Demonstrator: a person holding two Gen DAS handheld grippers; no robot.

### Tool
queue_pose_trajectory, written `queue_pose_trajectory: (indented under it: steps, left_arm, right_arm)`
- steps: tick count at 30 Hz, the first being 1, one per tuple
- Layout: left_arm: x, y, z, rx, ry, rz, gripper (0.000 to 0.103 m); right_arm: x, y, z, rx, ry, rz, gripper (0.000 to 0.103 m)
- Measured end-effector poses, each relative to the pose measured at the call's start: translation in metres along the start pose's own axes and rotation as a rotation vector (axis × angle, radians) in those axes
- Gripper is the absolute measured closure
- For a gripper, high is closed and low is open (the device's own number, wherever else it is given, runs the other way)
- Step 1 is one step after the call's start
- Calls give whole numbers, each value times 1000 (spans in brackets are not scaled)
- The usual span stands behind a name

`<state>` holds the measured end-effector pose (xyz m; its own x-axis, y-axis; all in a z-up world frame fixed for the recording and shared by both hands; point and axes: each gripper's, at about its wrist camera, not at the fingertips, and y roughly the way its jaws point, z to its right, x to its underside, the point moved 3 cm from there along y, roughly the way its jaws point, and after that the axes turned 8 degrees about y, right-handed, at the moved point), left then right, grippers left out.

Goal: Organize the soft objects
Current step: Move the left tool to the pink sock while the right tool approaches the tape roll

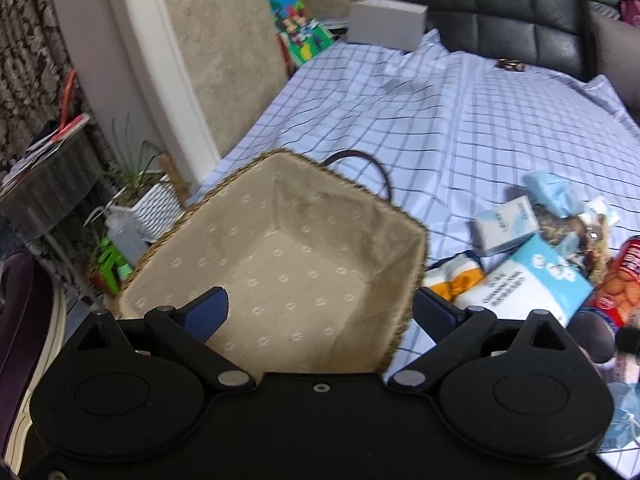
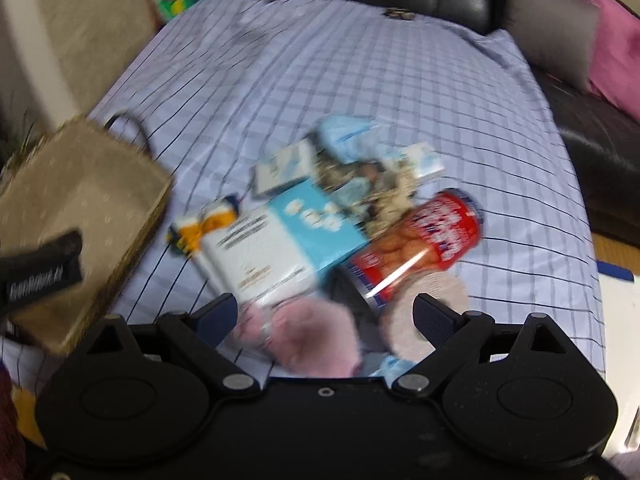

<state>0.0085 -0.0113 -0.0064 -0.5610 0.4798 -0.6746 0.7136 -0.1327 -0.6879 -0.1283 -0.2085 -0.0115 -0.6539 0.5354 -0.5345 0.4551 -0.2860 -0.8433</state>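
Observation:
A woven basket (image 1: 288, 280) with a beige dotted lining and a dark handle stands empty on the checked cloth. My left gripper (image 1: 320, 312) hangs open just above its near side, with nothing between the blue pads. To the right lies a pile: a blue-and-white soft pack (image 1: 532, 280), a small tissue pack (image 1: 506, 226), blue face masks (image 1: 548, 192) and a red biscuit tube (image 2: 420, 236). My right gripper (image 2: 326, 316) is open over the pile's near end. Pink fluffy things (image 2: 316, 336) lie below its spread pads, untouched as far as the blur shows. The basket (image 2: 80, 200) is at the left.
The blue checked cloth (image 1: 440, 120) stretches far back. A grey box (image 1: 386, 24) and a colourful book (image 1: 300, 28) sit at its far edge. Black leather cushions (image 1: 500, 12) rise behind. A potted plant (image 1: 148, 196) stands on the floor left of the basket. Grey (image 2: 552, 36) and pink (image 2: 616, 48) pillows lie far right.

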Motion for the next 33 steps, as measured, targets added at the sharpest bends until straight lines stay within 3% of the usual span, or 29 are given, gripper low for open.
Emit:
queue_pose_trajectory:
  steps: [5, 10, 14, 19, 26, 33]
  left_arm:
    - [1, 0, 17, 112, 23, -15, 8]
    - [7, 6, 41, 221, 79, -67, 11]
    - [14, 9, 62, 258, 141, -85, 11]
    - [21, 16, 84, 332, 176, -139, 11]
    - [24, 17, 104, 344, 228, -134, 11]
    - [26, 23, 113, 313, 274, -116, 11]
  right_arm:
    - [-15, 0, 42, 50, 107, 20, 11]
    - [-15, 14, 88, 89, 201, -17, 18]
    - [-3, 30, 110, 147, 204, -57, 23]
    - [18, 44, 121, 115, 177, -132, 28]
    - [38, 51, 104, -16, 117, -206, 30]
    - [35, 52, 91, -29, 86, -203, 31]
